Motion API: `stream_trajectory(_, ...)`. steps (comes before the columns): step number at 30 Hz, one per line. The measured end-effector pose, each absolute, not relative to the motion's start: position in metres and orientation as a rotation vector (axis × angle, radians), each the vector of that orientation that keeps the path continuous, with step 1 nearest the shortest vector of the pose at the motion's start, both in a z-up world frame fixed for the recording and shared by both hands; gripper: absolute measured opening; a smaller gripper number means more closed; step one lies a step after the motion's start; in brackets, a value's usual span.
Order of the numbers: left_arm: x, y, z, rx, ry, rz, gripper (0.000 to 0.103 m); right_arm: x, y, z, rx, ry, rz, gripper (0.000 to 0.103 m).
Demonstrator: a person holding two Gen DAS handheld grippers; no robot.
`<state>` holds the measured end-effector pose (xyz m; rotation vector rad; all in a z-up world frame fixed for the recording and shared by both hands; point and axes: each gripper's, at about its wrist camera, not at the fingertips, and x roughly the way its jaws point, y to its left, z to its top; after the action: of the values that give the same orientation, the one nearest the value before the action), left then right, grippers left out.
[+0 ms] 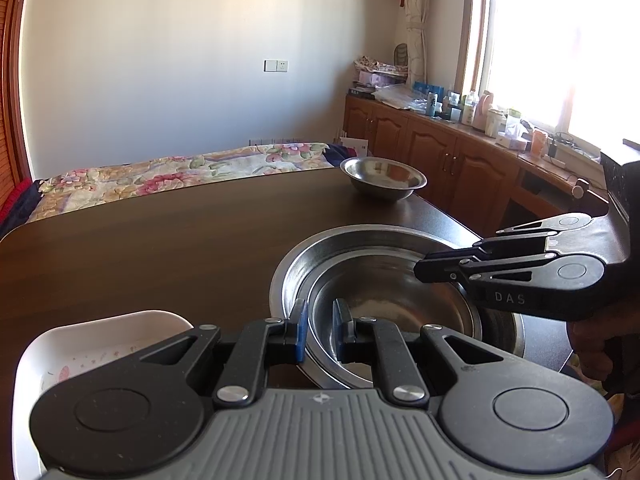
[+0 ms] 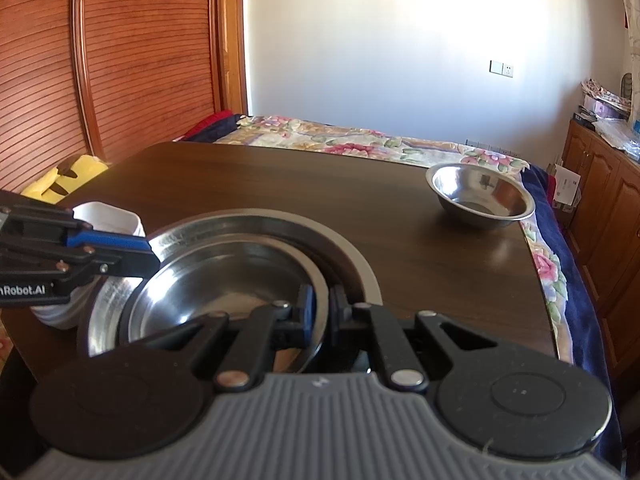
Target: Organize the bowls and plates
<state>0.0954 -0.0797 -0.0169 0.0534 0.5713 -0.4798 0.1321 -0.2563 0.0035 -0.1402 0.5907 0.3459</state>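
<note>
You have both tools clamped on the same steel bowl [image 1: 394, 312], which sits inside a wide steel plate [image 1: 320, 252] on the dark wooden surface [image 1: 160, 240]. Your left tool [image 1: 320, 326] pinches the bowl's near rim, one blue pad inside the wall and one outside, jaws nearly together on the thin metal. Your right tool [image 2: 320, 304] grips the rim in the same manner at the opposite side of the bowl; in the left wrist view it reaches in from the right over the bowl. Just beside the steel plate, on the side of your left tool, stands a stack of white dishes [image 2: 108, 220] with rounded corners. A second, smaller steel bowl [image 2: 480, 196] stands alone well apart from the steel plate, near the surface's far corner toward the wooden cabinets [image 1: 440, 148]. Beyond the surface's far edge lies a bed [image 1: 180, 172] under a floral cover.
</note>
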Motion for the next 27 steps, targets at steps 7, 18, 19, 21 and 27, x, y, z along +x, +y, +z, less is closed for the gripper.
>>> stream_trajectory(7,0.094,-0.079,-0.018,0.049,0.570,-0.479,0.015,0.132,-0.252,0.003,-0.169,0.581,0.340,0.011)
stream_trajectory(18,0.095,-0.079,-0.011,0.044,0.559,-0.468,0.015,0.128,-0.258,0.008,-0.116,0.529,0.334,0.014)
stream_trajectory(19,0.097,-0.080,-0.010,0.045,0.556,-0.466,0.015,0.128,-0.260,0.010,-0.110,0.520,0.334,0.014)
stream_trajectory(21,0.101,-0.082,-0.007,0.047,0.550,-0.463,0.015,0.126,-0.264,0.014,-0.095,0.499,0.332,0.014)
stream_trajectory(27,0.118,-0.092,0.002,0.080,0.535,-0.456,0.045,0.131,-0.280,0.024,-0.072,0.447,0.307,0.024)
